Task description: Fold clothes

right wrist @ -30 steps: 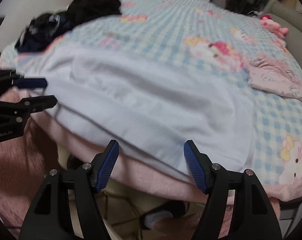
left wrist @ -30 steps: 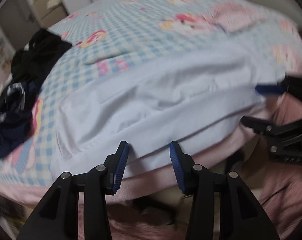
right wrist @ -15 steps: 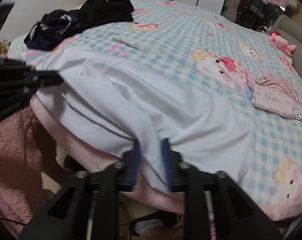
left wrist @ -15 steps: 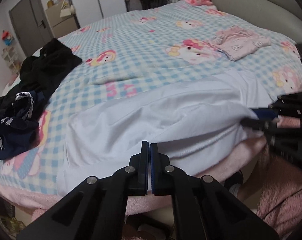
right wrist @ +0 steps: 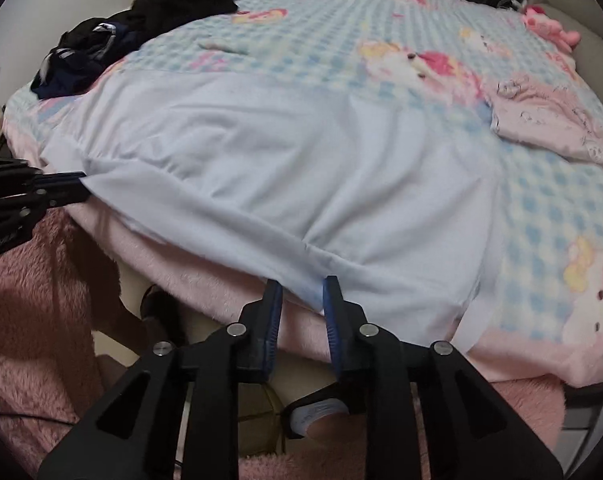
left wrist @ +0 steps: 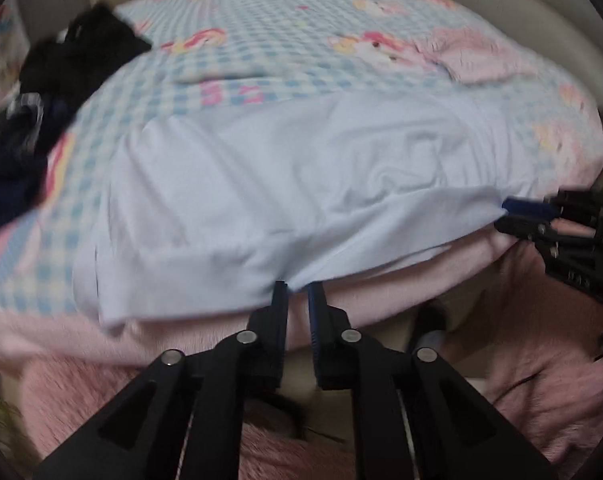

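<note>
Garment (left wrist: 285,184) hem pinched by both opening hand-held grippers (left wrist: 298,292) (right wrist: 300,288); plush toy (right wrist: 549,26) clear only in right view

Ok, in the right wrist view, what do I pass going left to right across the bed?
left gripper → dark clothes pile → white garment → pink garment

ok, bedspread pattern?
Blue-and-white check with pink cartoon characters on the bedspread; clearest in the right wrist view.
</note>
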A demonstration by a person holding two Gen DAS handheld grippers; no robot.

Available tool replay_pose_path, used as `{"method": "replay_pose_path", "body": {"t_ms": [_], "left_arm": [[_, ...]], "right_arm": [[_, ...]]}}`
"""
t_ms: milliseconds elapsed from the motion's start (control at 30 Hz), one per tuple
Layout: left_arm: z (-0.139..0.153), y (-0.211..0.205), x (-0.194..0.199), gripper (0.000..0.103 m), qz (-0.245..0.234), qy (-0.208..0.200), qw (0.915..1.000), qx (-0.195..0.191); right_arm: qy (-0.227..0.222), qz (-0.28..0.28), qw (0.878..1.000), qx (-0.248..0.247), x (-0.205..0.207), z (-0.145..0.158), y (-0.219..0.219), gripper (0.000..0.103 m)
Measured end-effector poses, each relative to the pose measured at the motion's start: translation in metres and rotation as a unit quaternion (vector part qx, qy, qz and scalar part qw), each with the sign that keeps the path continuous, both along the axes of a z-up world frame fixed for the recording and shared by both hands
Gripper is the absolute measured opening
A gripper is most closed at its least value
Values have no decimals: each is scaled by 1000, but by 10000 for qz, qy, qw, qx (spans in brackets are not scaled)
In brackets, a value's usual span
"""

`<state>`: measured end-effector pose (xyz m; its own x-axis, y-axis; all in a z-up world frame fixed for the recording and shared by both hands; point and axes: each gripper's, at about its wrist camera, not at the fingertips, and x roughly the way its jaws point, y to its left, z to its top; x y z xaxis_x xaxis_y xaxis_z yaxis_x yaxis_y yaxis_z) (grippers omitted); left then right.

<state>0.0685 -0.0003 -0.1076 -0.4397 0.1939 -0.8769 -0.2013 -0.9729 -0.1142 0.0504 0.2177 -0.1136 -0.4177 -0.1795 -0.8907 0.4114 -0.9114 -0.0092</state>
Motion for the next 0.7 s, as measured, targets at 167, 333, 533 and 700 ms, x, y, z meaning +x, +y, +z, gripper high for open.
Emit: {"method": "replay_pose_path", "body": {"t_ms": [167, 333, 533, 700], "left_arm": [[41, -45, 8, 51, 368, 890, 9911, 916], [40, -56, -37, 52, 859, 1122, 9865, 830], [-11, -71, -57, 34, 1444, 450, 9878, 364], [2, -113, -32, 34, 2179, 561, 9704, 876]], "right_arm": [[331, 198, 9943, -991, 3, 51, 14, 30], [393, -184, 9920, -1182, -43, 49, 6, 39], [213, -706, 9960, -504, -71, 6, 4, 36], [339, -1457, 9875, -502, -58, 14, 55, 36]]}}
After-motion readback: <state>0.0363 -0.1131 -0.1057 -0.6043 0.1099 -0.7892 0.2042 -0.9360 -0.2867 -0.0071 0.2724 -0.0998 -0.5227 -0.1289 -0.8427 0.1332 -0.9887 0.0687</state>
